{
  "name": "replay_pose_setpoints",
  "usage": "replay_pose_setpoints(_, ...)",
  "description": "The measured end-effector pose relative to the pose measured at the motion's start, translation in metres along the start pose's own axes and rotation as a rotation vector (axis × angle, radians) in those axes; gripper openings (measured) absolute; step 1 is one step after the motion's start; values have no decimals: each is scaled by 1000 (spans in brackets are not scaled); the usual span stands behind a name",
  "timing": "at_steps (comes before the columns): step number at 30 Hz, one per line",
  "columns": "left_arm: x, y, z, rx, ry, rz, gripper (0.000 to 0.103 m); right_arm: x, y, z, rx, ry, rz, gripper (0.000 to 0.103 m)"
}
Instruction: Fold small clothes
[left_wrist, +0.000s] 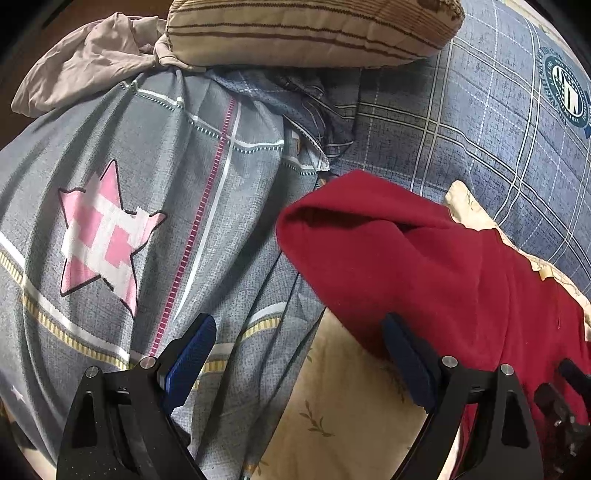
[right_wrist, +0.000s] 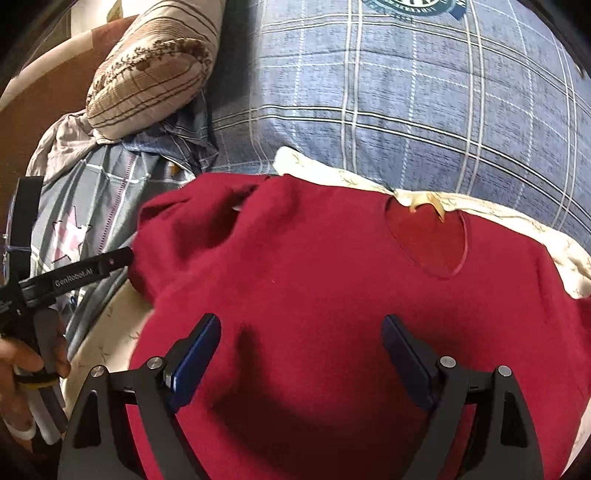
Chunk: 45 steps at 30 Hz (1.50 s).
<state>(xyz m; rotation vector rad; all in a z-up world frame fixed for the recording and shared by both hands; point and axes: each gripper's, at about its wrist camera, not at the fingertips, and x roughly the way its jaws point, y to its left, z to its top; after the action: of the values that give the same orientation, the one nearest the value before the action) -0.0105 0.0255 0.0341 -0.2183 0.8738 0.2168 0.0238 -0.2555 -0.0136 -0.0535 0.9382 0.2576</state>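
A dark red knit top (right_wrist: 314, 266) lies spread on a cream leaf-print cloth (right_wrist: 569, 266), with its neck opening (right_wrist: 424, 240) toward the far right. Its left sleeve (left_wrist: 369, 251) is folded inward over the body. My right gripper (right_wrist: 301, 328) hovers open above the middle of the top, with nothing clamped. My left gripper (left_wrist: 299, 332) is open at the top's left edge, over the cream cloth (left_wrist: 340, 413) and the grey quilt. Its right finger (left_wrist: 402, 350) sits by the red hem. In the right wrist view the left gripper (right_wrist: 85, 271) shows at the left, held by a hand (right_wrist: 22, 365).
A grey quilt with a pink star (left_wrist: 107, 236) bunches up on the left. A striped tan pillow (left_wrist: 306, 29) and a beige cloth (left_wrist: 88, 59) lie at the back. A blue plaid sheet (right_wrist: 406, 118) covers the bed beyond the top.
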Motion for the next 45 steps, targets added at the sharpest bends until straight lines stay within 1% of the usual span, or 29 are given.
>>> replay_pose_setpoints(5,-8,3,0,-27,-32,-27,91,11,0,-8,20,25,11,89)
replay_pose_setpoints(9,-7,3,-1,-43,-23,-47,91,10,1,-5,19,22,15,89)
replay_pose_setpoints(13,-1,-1,2,-30,-15,-34,91,1,6,15,0,-29,29,89)
replay_pose_setpoints(16,10,-3,3,-24,-3,-14,91,3,20,34,-43,-49,49,89)
replay_pose_setpoints(19,20,0,5,-40,29,5,91,12,43,59,-115,-64,49,89)
replay_pose_setpoints(21,26,1,5,-36,44,30,91,19,63,76,-168,-72,71,88)
replay_pose_setpoints(23,29,1,6,-37,52,36,91,33,85,90,-228,-48,96,86)
replay_pose_setpoints(24,30,2,6,-41,52,37,91,44,96,95,-267,-24,100,80)
replay_pose_setpoints(25,31,2,6,-48,56,40,91,55,105,99,-304,-1,85,67)
replay_pose_setpoints(26,33,3,6,-51,61,40,91,64,113,101,-340,17,67,61)
replay_pose_setpoints(27,34,2,6,-51,64,41,91,75,119,104,-378,39,53,51)
replay_pose_setpoints(30,38,2,7,-47,70,45,91,105,131,111,-461,85,4,50)
replay_pose_setpoints(33,45,2,10,-56,80,44,92,129,133,115,-494,136,8,50)
replay_pose_setpoints(35,47,4,11,-67,87,41,92,138,133,116,-497,151,7,50)
replay_pose_setpoints(36,48,4,12,-69,88,41,92,139,132,117,-481,138,14,49)
replay_pose_setpoints(37,50,3,12,-67,88,44,92,140,132,119,-468,127,16,37)
replay_pose_setpoints(38,50,3,13,-64,88,45,92,141,132,120,-454,125,21,29)
replay_pose_setpoints(39,50,2,14,-60,87,47,92,141,133,121,-447,121,19,22)
replay_pose_setpoints(40,50,2,14,-55,87,49,92,139,133,123,-445,111,16,18)
replay_pose_setpoints(43,49,2,15,-51,81,53,92,110,132,129,-442,39,17,11)
replay_pose_setpoints(45,47,1,13,-36,81,81,92,75,123,136,-418,-26,21,11)
